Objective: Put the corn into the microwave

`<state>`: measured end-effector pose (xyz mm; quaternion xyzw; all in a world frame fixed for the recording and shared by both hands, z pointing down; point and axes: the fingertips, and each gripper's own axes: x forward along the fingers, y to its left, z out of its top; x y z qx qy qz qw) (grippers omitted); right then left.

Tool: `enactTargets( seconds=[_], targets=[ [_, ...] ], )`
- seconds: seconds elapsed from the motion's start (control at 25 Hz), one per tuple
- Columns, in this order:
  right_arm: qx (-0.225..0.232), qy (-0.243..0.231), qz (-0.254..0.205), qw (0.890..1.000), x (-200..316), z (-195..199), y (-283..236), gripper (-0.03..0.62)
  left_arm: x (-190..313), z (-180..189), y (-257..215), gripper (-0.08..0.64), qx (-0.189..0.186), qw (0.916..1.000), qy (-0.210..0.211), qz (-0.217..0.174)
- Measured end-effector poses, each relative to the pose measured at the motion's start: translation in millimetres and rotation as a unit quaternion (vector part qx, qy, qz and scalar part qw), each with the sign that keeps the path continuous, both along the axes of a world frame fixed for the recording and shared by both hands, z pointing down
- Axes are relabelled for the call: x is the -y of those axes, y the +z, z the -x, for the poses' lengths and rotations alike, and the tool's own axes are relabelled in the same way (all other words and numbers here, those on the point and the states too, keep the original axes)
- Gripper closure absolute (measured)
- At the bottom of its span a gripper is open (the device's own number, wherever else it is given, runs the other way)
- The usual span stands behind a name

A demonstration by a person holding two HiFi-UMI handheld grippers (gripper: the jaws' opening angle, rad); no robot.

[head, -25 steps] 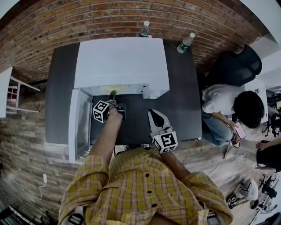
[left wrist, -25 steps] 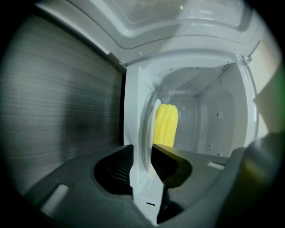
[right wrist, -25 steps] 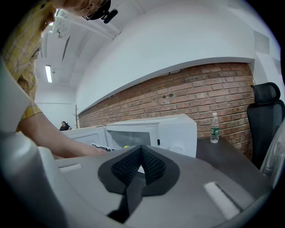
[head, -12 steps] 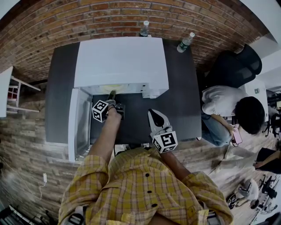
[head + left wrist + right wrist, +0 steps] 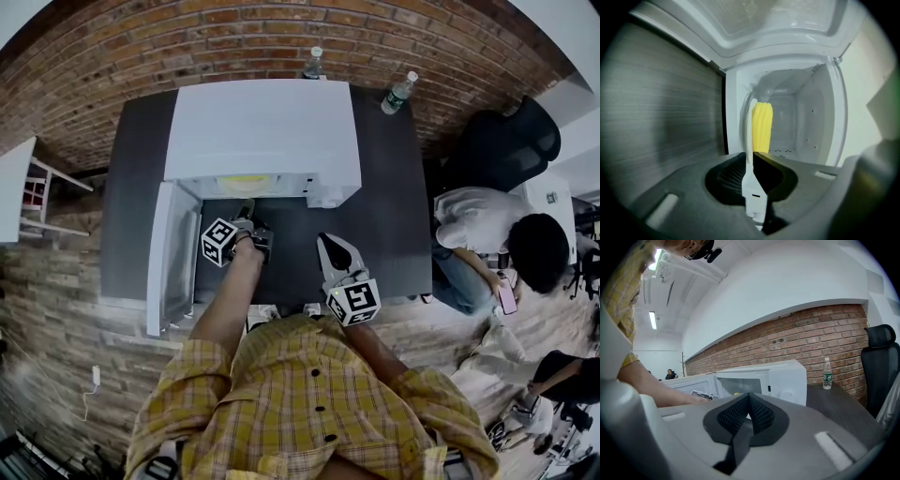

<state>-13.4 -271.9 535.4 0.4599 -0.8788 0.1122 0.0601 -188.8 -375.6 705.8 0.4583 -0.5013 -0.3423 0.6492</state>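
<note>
The white microwave (image 5: 262, 131) stands on the dark table with its door (image 5: 172, 258) swung open to the left. The yellow corn (image 5: 762, 127) lies inside the cavity, on a pale plate; in the head view the corn (image 5: 244, 181) shows as a yellow strip in the opening. My left gripper (image 5: 247, 208) is just in front of the opening. Its jaws (image 5: 752, 154) are closing, with a narrow slit between them and nothing in it. My right gripper (image 5: 328, 242) hovers over the table's front, shut and empty; the right gripper view shows its pads (image 5: 749, 397) meeting.
Two water bottles (image 5: 314, 62) (image 5: 397, 92) stand behind the microwave, by the brick wall. A person (image 5: 497, 234) sits at the right beside a black chair (image 5: 506, 141). The dark table (image 5: 394, 234) extends to the microwave's right. The open door blocks the left side.
My left gripper has drawn back a little from the microwave's opening, and the corn now shows inside. The right gripper has stayed where it was.
</note>
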Motion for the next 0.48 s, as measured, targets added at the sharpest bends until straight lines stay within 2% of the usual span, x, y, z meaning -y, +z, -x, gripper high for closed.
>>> enactTargets(
  seconds=[0.16, 0.28, 0.48],
  targets=[
    [0.000, -0.003, -0.003, 1.000, -3.7, -0.3, -1.7, 0.591, -14.3, -4.0, -9.5, 0.532, 0.004, 0.9999, 0.008, -0.012],
    [-0.003, -0.009, -0.005, 1.000, -7.7, 0.5, -2.0, 0.591, -23.6, -8.6, -16.3, 0.560, 0.021, 0.9993, 0.026, -0.018],
    [-0.006, -0.016, -0.007, 1.000, -17.9, 0.6, -2.6, 0.592, -39.7, -14.4, -33.1, 0.560, 0.040, 0.9976, 0.042, -0.037]
  ],
)
